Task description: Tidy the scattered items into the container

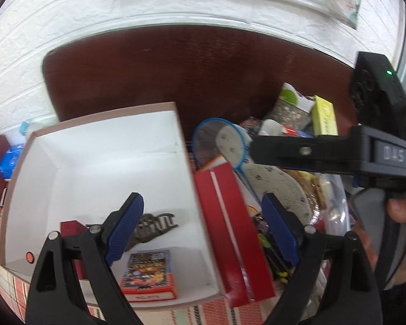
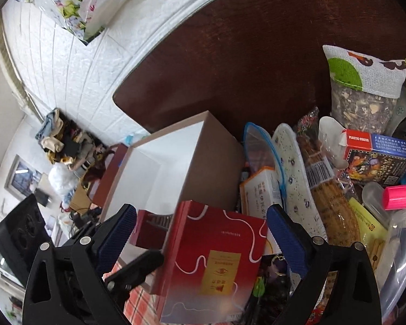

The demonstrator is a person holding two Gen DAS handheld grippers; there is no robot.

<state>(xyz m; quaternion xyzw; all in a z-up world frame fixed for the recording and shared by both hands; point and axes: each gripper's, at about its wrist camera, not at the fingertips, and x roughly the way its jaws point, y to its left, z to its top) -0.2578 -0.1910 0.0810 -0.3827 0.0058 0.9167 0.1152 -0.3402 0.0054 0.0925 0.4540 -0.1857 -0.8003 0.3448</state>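
Observation:
The container is a white-lined box [image 1: 100, 146] with pinkish outer walls [image 2: 211, 157]. Inside lie an orange card pack [image 1: 149, 273], a dark hair clip [image 1: 154, 224] and a small red box [image 1: 70, 227]. A tall red box with white squiggles [image 2: 216, 260] leans on the container's right wall, and it also shows in the left wrist view [image 1: 230, 230]. My right gripper [image 2: 201, 211] is open around this red box, pads clear of it. My left gripper [image 1: 201, 200] is open over the container's right wall, holding nothing.
Right of the container is a pile: a blue-rimmed net [image 1: 213, 140], a speckled insole [image 2: 295, 173], a herb sachet [image 2: 362, 92], a card pack [image 2: 376, 159], a pink-capped bottle [image 2: 400, 196] and a clear tub [image 2: 403, 243]. Dark wood tabletop [image 1: 176, 70] lies behind, plaid cloth [image 1: 203, 314] in front.

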